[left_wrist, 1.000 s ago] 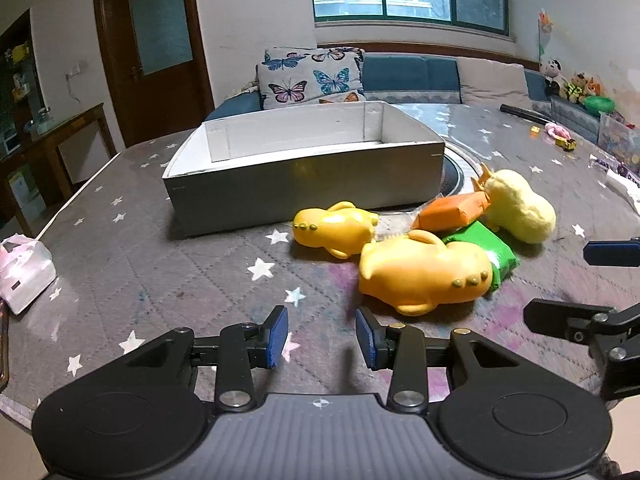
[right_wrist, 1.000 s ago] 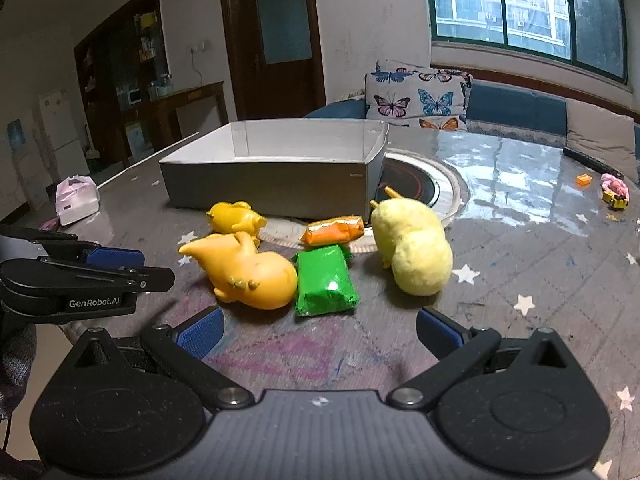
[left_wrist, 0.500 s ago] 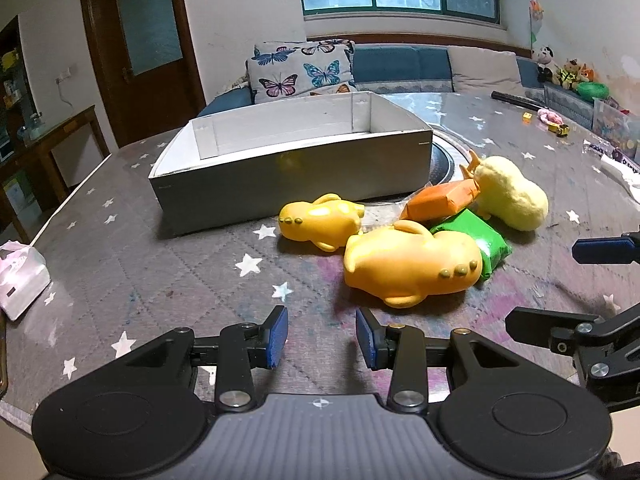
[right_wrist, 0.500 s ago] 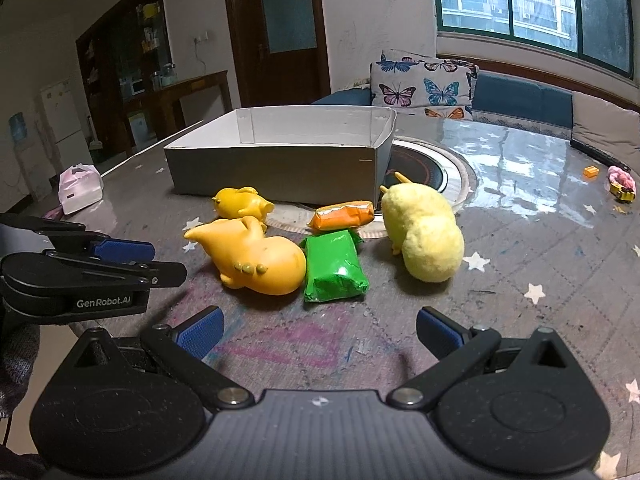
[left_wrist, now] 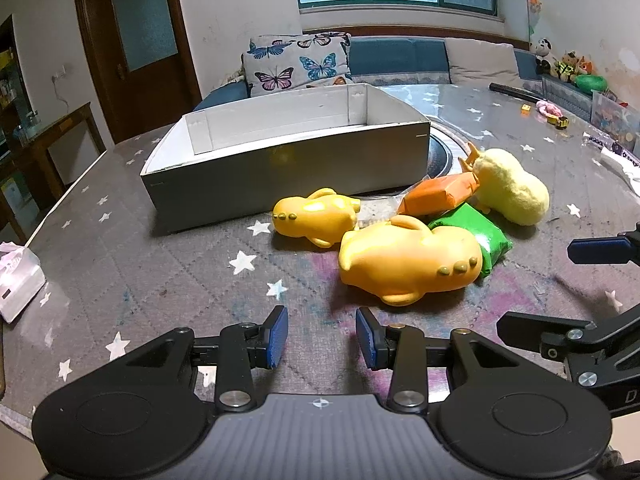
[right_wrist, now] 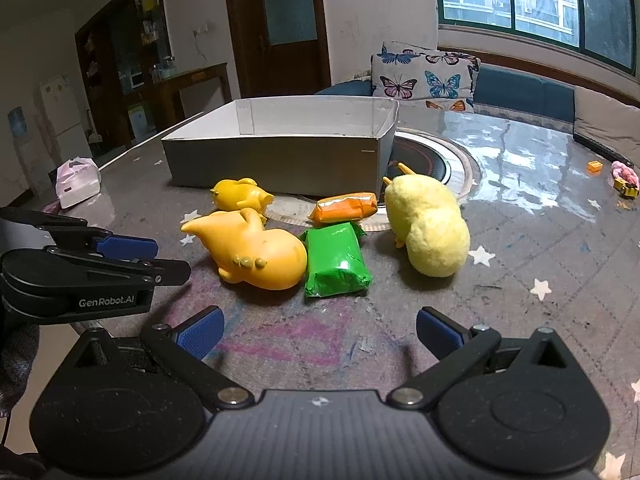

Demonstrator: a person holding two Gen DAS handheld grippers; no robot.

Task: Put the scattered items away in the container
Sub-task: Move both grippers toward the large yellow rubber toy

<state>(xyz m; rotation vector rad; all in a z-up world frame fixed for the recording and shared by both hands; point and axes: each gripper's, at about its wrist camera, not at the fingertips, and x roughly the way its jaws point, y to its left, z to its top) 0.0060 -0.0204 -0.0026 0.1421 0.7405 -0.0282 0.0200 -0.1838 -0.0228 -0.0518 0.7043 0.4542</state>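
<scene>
Nearby, both tools gape empty, the green packet (right_wrist: 336, 262) wedged between toys.

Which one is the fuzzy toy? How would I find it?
Find the big grey box on the table. Just in front of its right corner lies the fuzzy toy, pale yellow with small orange bits. Its neighbours, the orange packet and green packet, are shiny; it alone is fluffy.

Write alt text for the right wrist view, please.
The open right gripper hovers over a star-patterned table, facing five loose items: two yellow rubber toys, green packet, orange packet and plush chick. Behind them sits the grey box.
</scene>
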